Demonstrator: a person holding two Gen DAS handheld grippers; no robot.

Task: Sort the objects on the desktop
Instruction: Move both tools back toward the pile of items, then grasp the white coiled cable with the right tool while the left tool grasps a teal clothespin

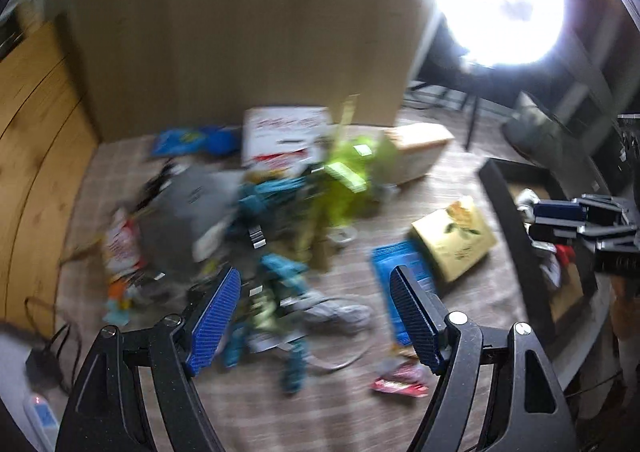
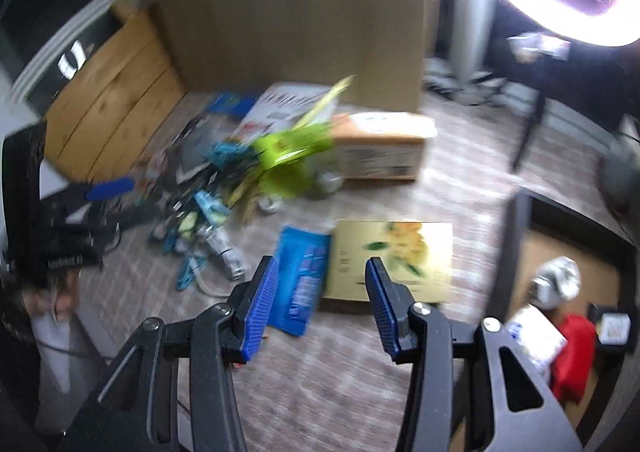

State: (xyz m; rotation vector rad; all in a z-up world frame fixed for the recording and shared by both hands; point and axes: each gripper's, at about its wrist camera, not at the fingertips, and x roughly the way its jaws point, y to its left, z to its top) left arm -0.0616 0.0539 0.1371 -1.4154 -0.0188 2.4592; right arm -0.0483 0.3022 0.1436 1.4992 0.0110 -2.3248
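Both grippers were built alike: the left gripper point(image 1: 314, 316) and the right gripper point(image 2: 320, 304) were made of matte black, arched frames with long cut-out slots. Each finger was faced with a blue ribbed pad point(image 1: 212, 320), and round silver screws point(image 2: 419, 308) were set at the pivots. Black crossbars were fitted between the arms.
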